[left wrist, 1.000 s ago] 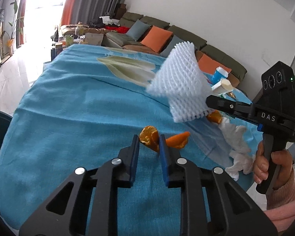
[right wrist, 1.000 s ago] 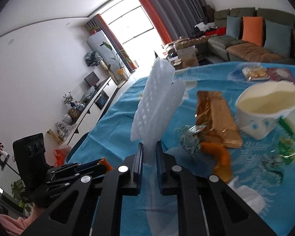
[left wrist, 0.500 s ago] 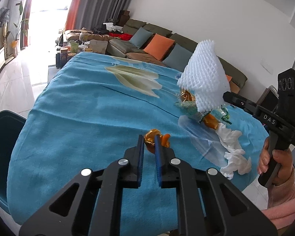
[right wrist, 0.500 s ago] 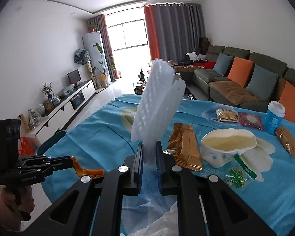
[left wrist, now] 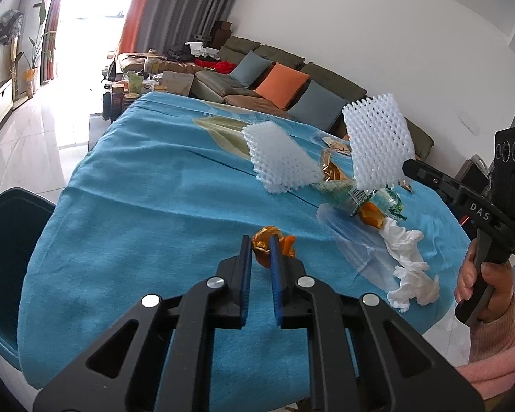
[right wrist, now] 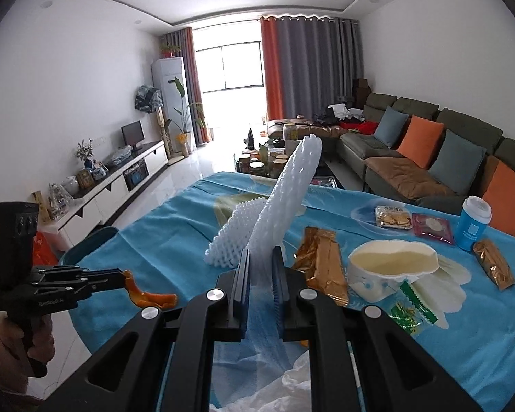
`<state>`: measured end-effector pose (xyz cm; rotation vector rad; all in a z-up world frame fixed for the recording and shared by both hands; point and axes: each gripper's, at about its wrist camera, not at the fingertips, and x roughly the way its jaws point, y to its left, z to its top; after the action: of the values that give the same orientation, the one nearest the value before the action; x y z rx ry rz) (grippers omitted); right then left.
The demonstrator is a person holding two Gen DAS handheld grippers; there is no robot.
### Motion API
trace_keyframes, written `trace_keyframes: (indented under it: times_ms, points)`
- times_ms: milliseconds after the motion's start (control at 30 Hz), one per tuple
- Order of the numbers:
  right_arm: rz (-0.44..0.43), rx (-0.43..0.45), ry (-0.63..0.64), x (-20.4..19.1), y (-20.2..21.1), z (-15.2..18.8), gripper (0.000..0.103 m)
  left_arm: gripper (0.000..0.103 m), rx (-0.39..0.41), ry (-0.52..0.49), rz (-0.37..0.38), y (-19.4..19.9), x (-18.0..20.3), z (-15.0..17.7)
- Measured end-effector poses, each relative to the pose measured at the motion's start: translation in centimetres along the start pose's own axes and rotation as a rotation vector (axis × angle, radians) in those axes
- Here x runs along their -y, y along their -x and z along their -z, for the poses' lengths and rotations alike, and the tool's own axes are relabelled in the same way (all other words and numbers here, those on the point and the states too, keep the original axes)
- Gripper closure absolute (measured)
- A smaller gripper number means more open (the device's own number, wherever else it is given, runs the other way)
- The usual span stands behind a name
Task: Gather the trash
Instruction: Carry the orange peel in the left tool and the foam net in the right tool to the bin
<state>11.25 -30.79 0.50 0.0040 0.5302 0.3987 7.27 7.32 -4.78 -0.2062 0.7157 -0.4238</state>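
Trash strewn on blue tablecloth; left hand-held gripper clamps orange peel, right hand-held gripper foam net.

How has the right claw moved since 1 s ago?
Yes: up and back. In its own view the white cup now sits smaller and farther from the right claw, shut on the foam net.

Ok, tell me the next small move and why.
Probably swing both grippers left to the dark bin at the table's edge: the left gripper holds orange peel, the right gripper holds white foam netting, so both loads look ready to drop.
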Motion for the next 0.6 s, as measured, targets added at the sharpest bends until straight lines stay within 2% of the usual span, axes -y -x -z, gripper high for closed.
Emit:
trace_keyframes:
  times_ms: [233, 533, 567, 600]
  points:
    - [-0.098, 0.009, -0.005, -1.5, 0.2, -0.3, 0.092, 0.093, 0.018, -0.001, -0.009, 1.2, -0.3, 0.2]
    - [-0.217, -0.025, 0.025, -4.9, -1.2, -0.1, 0.092, 0.093, 0.04, 0.006, -0.025, 3.0, -1.2, 0.5]
    - [-0.225, -0.031, 0.028, -5.1, -1.5, 0.0, 0.092, 0.091, 0.025, 0.013, -0.016, 2.9, -1.5, 0.7]
    - [-0.232, -0.037, 0.031, -5.4, -1.6, 0.0, 0.092, 0.081, 0.002, 0.017, 0.007, 2.6, -1.8, 0.9]
